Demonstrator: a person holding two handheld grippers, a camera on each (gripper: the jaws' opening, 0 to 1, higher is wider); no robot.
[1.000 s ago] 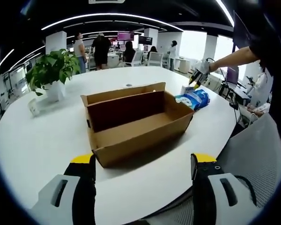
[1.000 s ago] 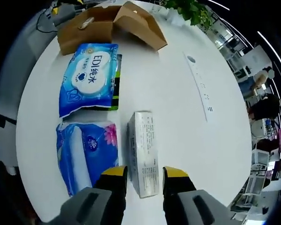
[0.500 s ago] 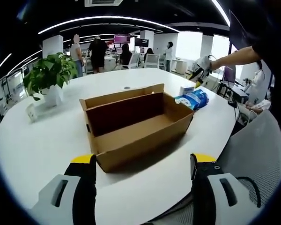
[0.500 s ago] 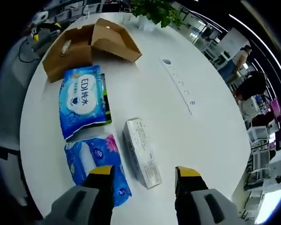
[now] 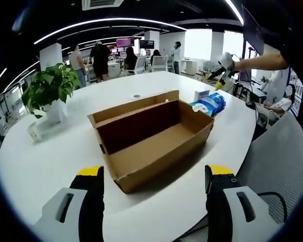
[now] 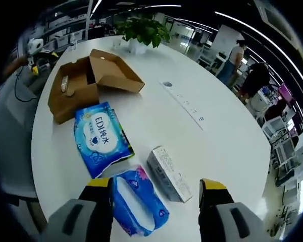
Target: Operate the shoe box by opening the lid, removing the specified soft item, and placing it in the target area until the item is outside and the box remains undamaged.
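The brown cardboard shoe box [image 5: 151,136] stands open on the white table [image 5: 45,156], its lid flap upright along the far side, and the inside I see is bare cardboard. My left gripper [image 5: 154,194] is open, short of the box's near corner. In the right gripper view, the box [image 6: 76,88] lies far off at upper left. My right gripper [image 6: 155,204] is open above a soft blue tissue pack [image 6: 139,201] and a small white carton [image 6: 169,174], holding nothing. A blue wipes pack [image 6: 101,138] lies just beyond them.
A potted plant [image 5: 48,91] stands at the table's left. The packs [image 5: 209,103] lie right of the box, with the right gripper [image 5: 219,70] raised above them. A slot strip [image 6: 184,103] runs along the table middle. A grey chair back [image 5: 278,166] is near right. People stand far behind.
My right gripper has opened wider, let go of the white carton's end, and drawn back and up from it. The left view has hardly shifted.
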